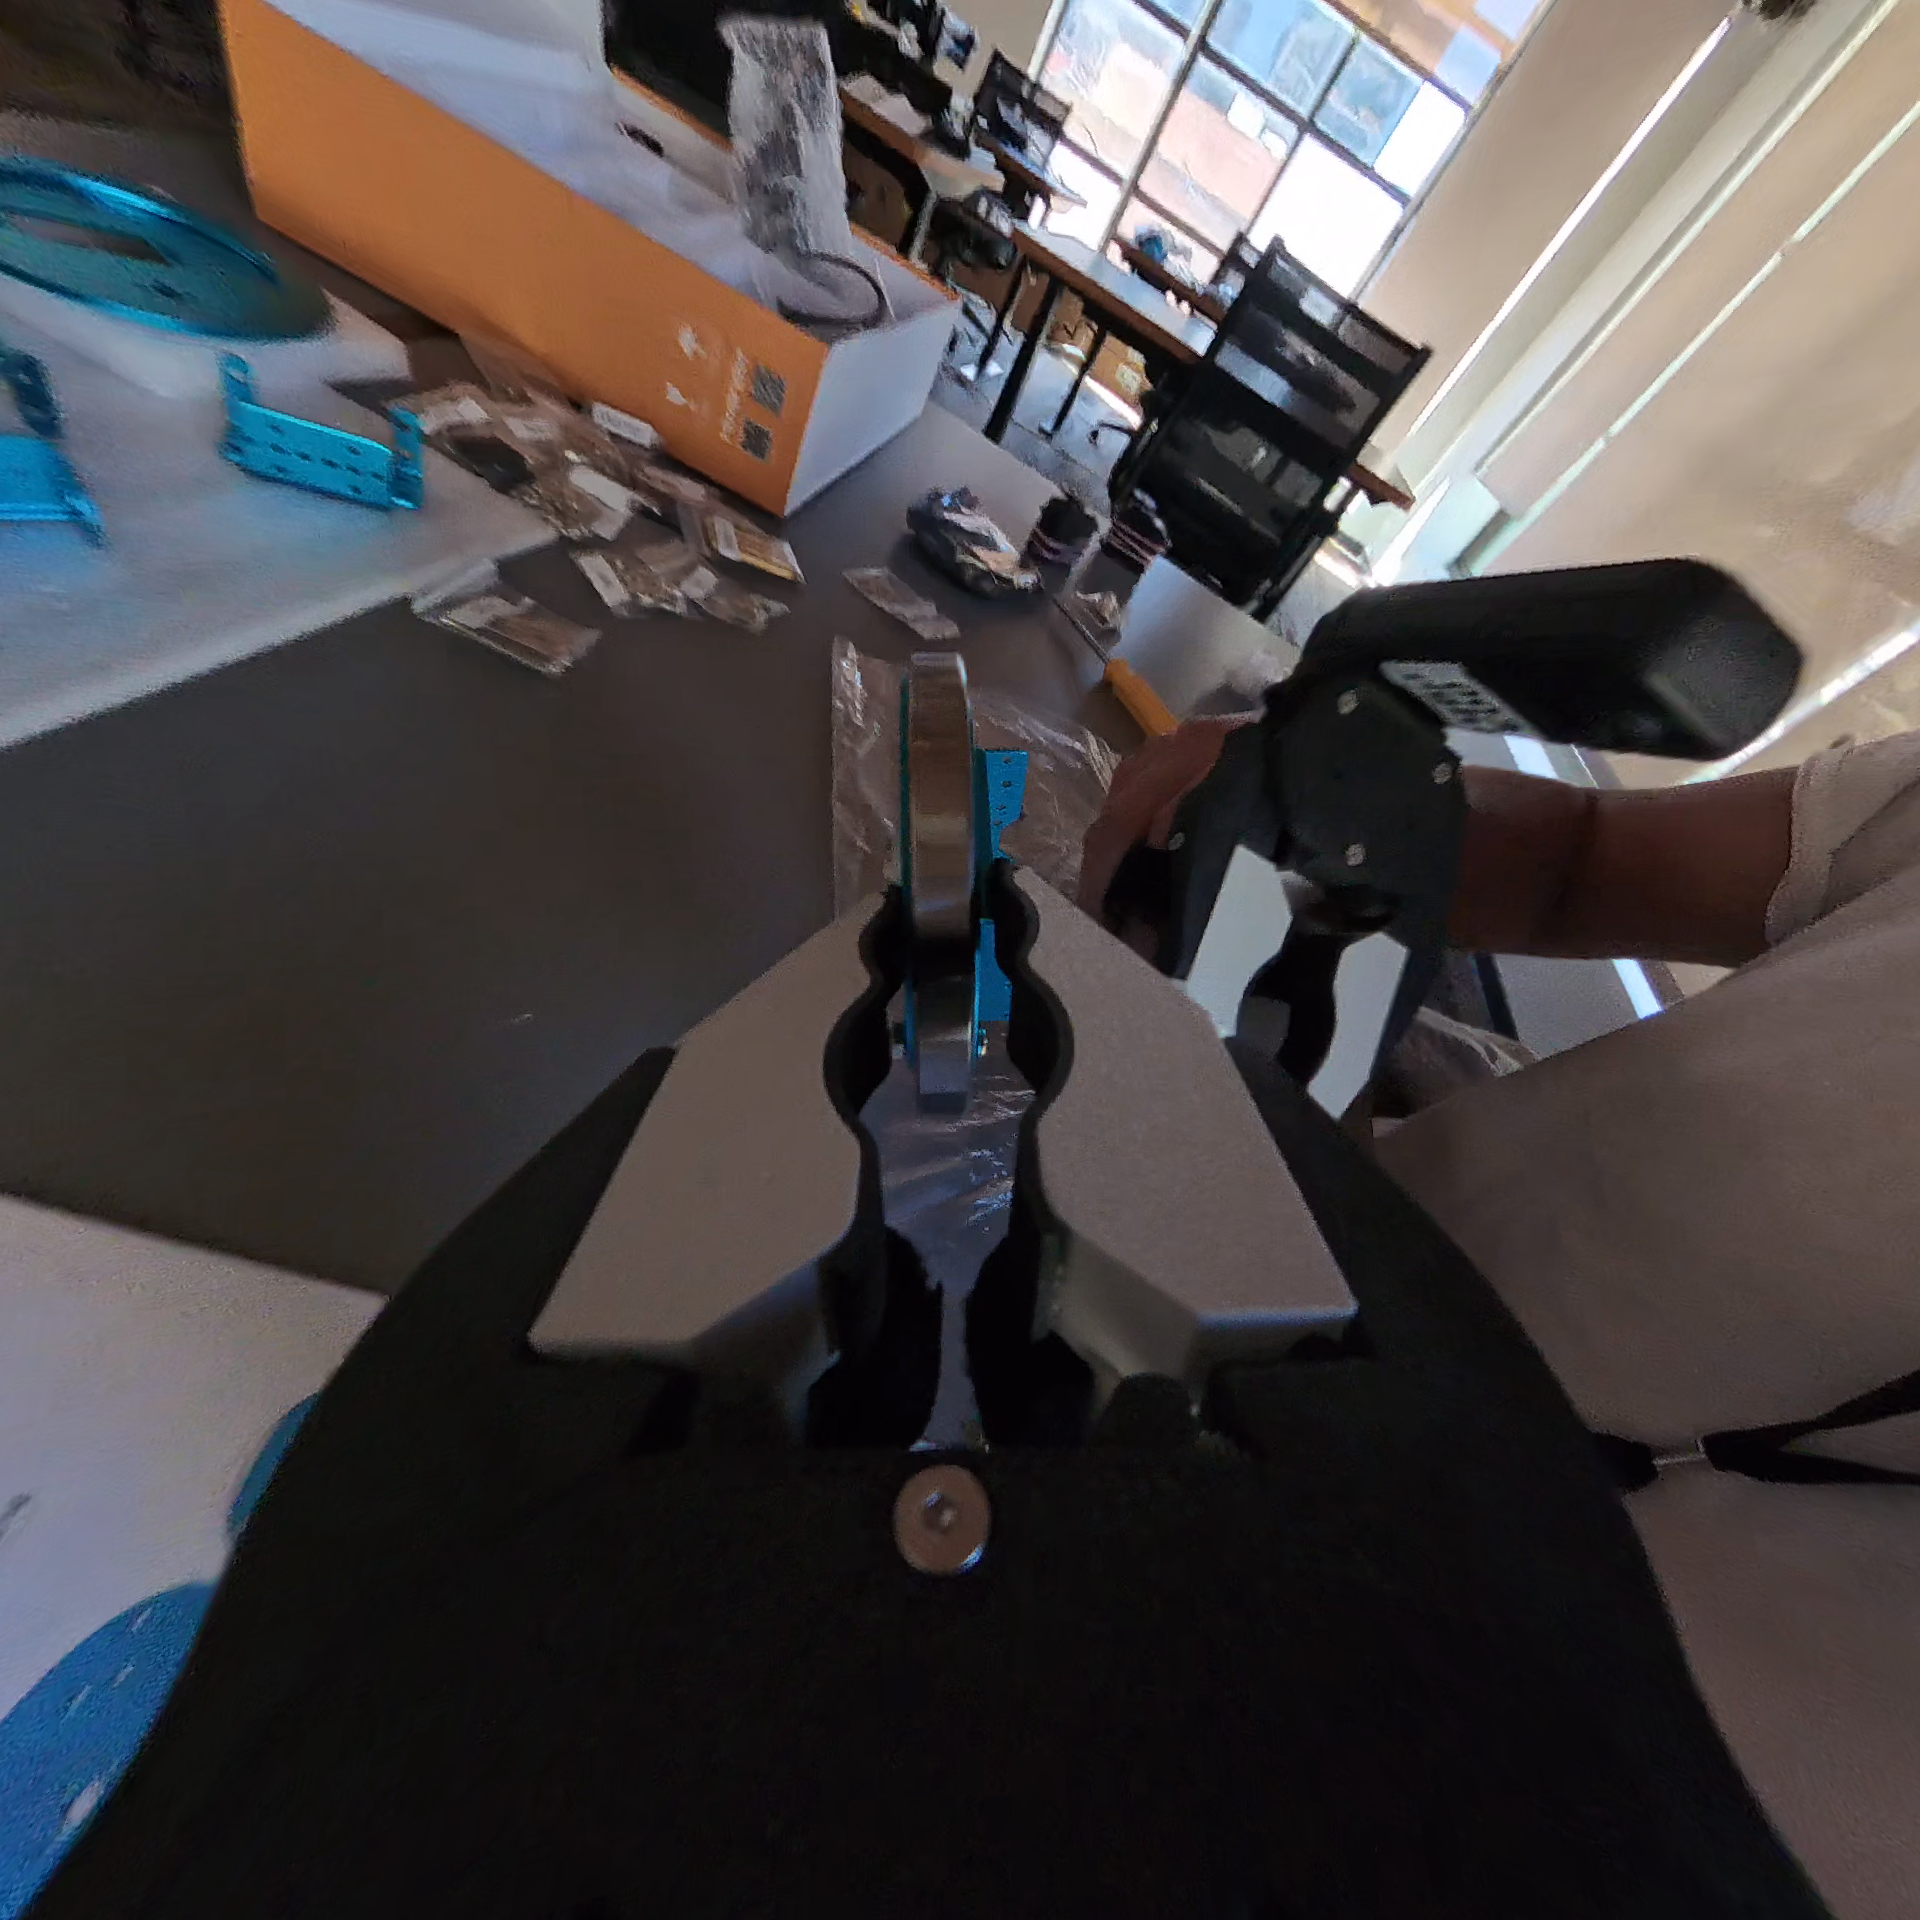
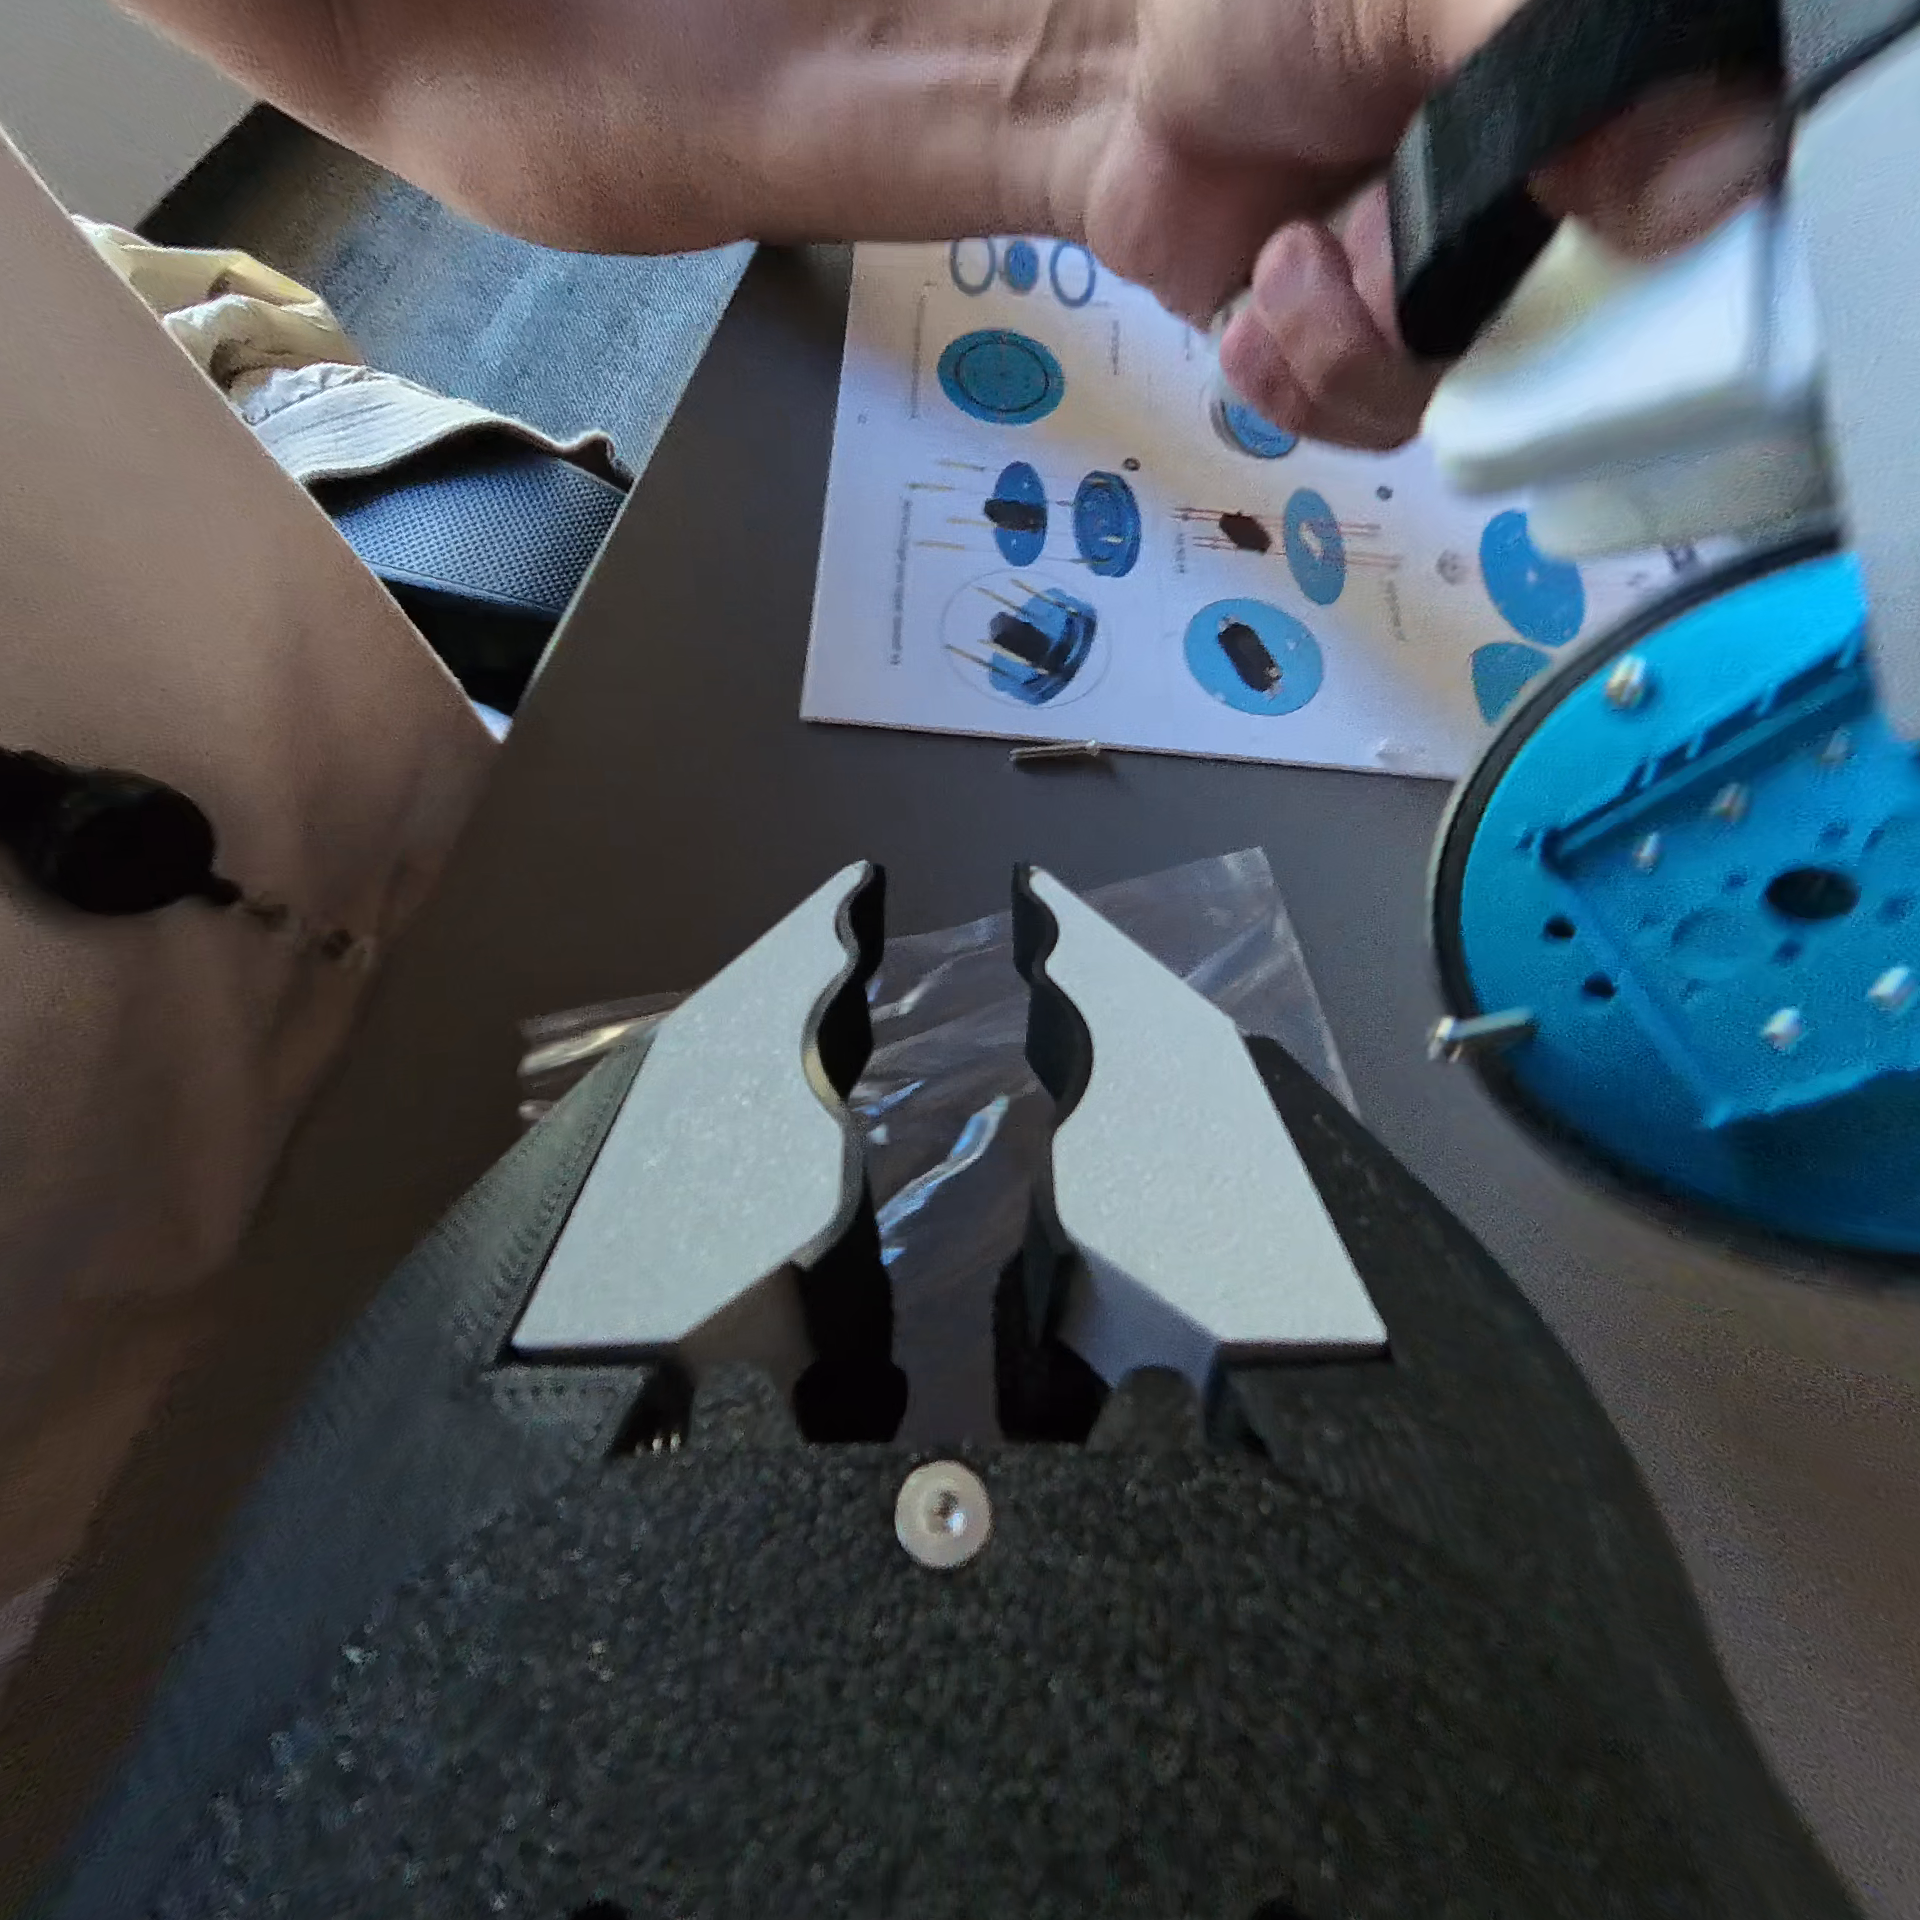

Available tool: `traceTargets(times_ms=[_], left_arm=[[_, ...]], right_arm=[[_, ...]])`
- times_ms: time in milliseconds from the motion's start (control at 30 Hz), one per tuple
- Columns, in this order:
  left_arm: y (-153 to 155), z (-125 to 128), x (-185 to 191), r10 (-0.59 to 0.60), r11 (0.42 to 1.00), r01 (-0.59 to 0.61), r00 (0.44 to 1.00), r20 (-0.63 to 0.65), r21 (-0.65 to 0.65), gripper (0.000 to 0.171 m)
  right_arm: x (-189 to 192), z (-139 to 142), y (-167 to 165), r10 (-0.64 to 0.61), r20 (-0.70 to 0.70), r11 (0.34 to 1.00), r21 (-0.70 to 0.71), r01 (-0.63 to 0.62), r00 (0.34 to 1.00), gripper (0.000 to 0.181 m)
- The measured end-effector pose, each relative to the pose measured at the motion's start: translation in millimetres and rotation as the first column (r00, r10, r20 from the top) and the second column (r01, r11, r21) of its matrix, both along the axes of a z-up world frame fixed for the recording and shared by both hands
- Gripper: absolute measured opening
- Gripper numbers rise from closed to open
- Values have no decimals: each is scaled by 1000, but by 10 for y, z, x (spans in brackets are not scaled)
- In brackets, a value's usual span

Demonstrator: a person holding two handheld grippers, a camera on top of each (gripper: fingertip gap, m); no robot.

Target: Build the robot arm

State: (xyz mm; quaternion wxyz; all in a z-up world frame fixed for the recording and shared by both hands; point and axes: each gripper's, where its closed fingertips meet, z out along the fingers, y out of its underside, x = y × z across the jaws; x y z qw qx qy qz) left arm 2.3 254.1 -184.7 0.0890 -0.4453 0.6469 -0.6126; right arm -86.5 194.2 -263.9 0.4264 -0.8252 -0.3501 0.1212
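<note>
My left gripper (image 1: 951, 899) is shut on a blue round plate with a silver ring (image 1: 940, 790), held upright and edge-on above a clear plastic bag (image 1: 1049, 769). In the right wrist view the same plate (image 2: 1714, 914) shows face-on at the right, with a bracket and bolts on it and a screw (image 2: 1475, 1034) sticking out at its left edge. The left gripper's white fingers (image 2: 1621, 395) and a hand (image 2: 935, 114) are above it. My right gripper (image 2: 948, 883) is slightly open and empty, over the clear bag (image 2: 1195, 935), left of the plate. It also shows in the left wrist view (image 1: 1351, 810).
A printed sheet with pictures of blue parts (image 2: 1039, 520) lies on the dark table, with a loose screw (image 2: 1055, 750) by its near edge. Farther off are an orange and white box (image 1: 540, 239), a blue bracket (image 1: 312, 447), a blue ring (image 1: 135, 260), several small parts bags (image 1: 623, 540) and a yellow-handled tool (image 1: 1138, 696). Left tips to right tips: about 12 centimetres. The blue bracket (image 1: 312, 447) sits 30 centimetres or so from the ends of my left fingers.
</note>
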Motion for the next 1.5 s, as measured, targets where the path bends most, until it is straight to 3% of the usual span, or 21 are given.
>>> traceTargets(times_ms=[100, 167, 367, 633, 767, 1100, 1400, 1500], left_arm=[[370, 178, -190, 102, 995, -102, 994, 42, 7, 15], [607, 221, -395, 154, 988, -153, 987, 41, -11, 16], [1135, 2, -1018, 296, 951, -299, 954, -49, -77, 16], [1265, -210, -1519, 409, 898, -418, 908, -91, -135, 16], [1190, -250, -1592, 429, 890, -438, 898, -95, -125, 15], [1126, -333, -1563, 427, 886, -441, 896, -121, -145, 16], [1045, -328, -1527, 422, 891, -435, 899, -114, -133, 16], [999, -309, -1481, 423, 891, -435, 899, -112, -126, 16]], right_arm=[[10, -83, 146, 60, -3, 997, -48, -60, 998, 23], [-39, -150, 229, 172, 45, 984, -55, -169, 984, 23], [-51, -113, 557, 485, 60, 874, -14, -485, 873, 21], [-175, -283, 590, 752, 7, 654, -133, -744, 660, 16], [-126, -358, 553, 792, 13, 604, -162, -780, 611, 14], [-137, -366, 546, 764, 52, 645, -42, -763, 643, 5], [-127, -366, 461, 741, 120, 670, -61, -740, 661, 5], [-100, -365, 470, 703, 168, 709, -84, -700, 691, 4]])
